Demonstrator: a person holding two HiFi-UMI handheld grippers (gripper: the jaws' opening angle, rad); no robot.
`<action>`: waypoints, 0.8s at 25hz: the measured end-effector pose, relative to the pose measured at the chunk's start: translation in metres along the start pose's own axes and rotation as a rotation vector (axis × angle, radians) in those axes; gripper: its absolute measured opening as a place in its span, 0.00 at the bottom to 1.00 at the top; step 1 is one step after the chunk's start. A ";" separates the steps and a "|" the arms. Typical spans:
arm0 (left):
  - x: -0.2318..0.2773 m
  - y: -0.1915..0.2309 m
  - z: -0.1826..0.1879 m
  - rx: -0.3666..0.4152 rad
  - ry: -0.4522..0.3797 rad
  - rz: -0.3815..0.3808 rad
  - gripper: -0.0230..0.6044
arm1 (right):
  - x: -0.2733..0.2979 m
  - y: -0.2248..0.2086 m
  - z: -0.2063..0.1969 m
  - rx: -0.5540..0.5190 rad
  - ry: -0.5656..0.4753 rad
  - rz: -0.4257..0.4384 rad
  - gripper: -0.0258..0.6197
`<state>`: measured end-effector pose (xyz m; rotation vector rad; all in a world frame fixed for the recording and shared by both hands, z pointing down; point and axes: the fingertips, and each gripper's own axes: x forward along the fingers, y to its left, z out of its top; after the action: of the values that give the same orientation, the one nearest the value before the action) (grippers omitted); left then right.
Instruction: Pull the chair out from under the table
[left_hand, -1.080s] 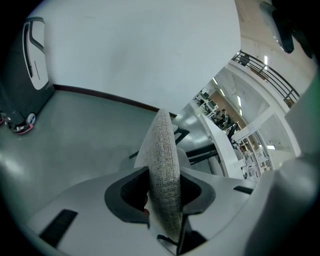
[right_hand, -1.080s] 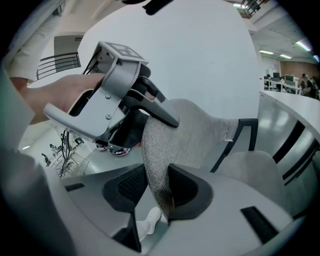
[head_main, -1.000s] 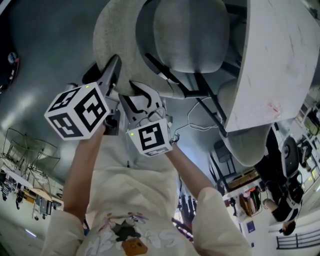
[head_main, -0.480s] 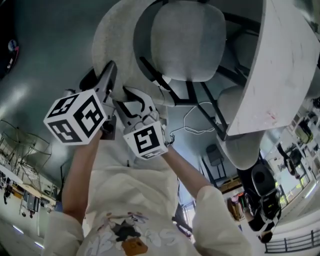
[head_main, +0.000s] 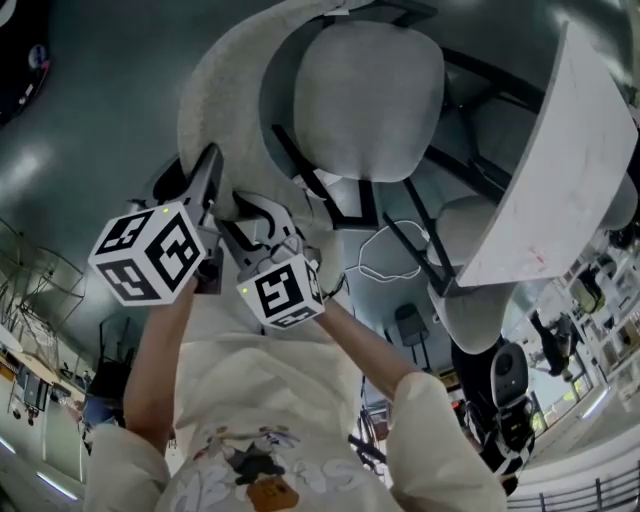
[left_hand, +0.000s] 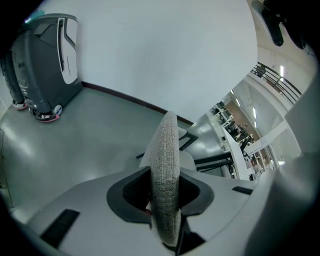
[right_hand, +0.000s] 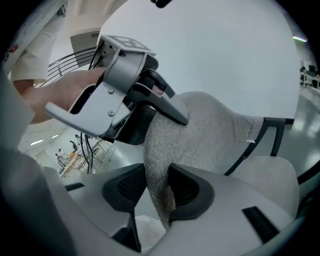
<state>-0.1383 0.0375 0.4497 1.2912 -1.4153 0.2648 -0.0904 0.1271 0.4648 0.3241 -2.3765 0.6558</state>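
The left gripper (left_hand: 165, 197) clenched the padded rim of the chair (head_main: 366, 100) backrest, its jaws having just closed further on the fabric. The right gripper (right_hand: 159, 189) grasped the same rim just beside it. The rim stood edge-on between each pair of pads, with the seat ahead of and below the jaws and the table (head_main: 560, 190) beyond it. Both hands being equally near, the pull would likely run straight back, away from the table.
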 end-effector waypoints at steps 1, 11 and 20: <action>0.000 0.002 0.000 -0.006 -0.001 0.004 0.21 | 0.001 0.002 0.000 -0.004 0.005 0.010 0.25; -0.046 0.074 -0.001 -0.046 -0.035 0.035 0.21 | 0.046 0.068 0.008 -0.030 0.023 0.060 0.25; -0.063 0.111 0.011 -0.049 -0.036 0.056 0.20 | 0.076 0.096 0.021 -0.027 0.041 0.093 0.25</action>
<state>-0.2477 0.1034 0.4491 1.2230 -1.4814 0.2449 -0.1961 0.1925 0.4633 0.1876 -2.3705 0.6660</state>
